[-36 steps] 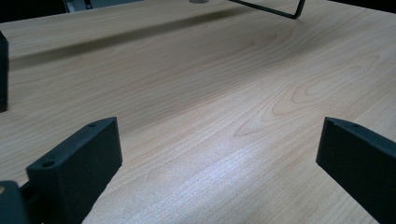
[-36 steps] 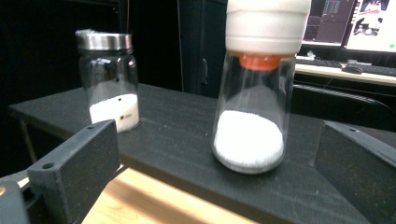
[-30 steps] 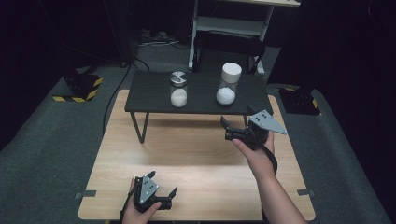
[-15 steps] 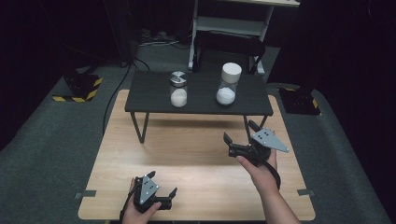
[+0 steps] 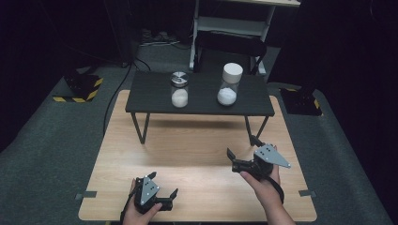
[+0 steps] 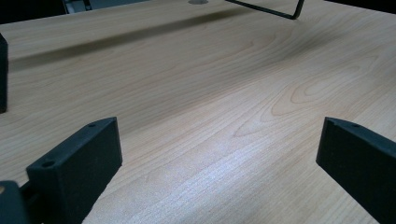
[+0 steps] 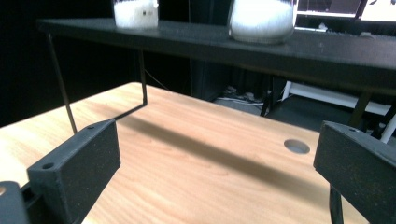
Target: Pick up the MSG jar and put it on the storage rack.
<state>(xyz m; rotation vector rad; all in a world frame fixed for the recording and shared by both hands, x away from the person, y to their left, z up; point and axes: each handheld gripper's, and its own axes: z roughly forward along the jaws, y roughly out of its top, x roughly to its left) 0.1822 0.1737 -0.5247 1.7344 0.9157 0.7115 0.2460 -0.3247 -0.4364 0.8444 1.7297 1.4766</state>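
1. Left tongs (image 5: 165, 199) sat low over the wooden tabletop (image 5: 187, 150), held in a hand (image 5: 143, 213) at the near edge. Jaws spread wide, nothing between them but bare wood grain in the left gripper view.
2. Right tongs (image 5: 241, 152) were held in the other hand (image 5: 263, 180), farther forward than the left tongs and well apart from them. Jaws spread, empty; grey plate on top.
3. Ahead of the right tongs stood a small black stand (image 5: 202, 101) on thin legs, set on the tabletop.
4. On the stand, two jars with white powder in the bottom: a white-lidded jar (image 5: 229, 85) roughly straight ahead of the right tongs, a metal-lidded jar (image 5: 179, 89) ahead and to their left. Both upright, well apart from both tongs.
5. In the right gripper view the jars' powder-filled bases (image 7: 261, 14) showed above the jaws, the stand's edge crossing between.
6. A round hole (image 7: 297, 146) in the tabletop lay just ahead of the right tongs, under the stand.
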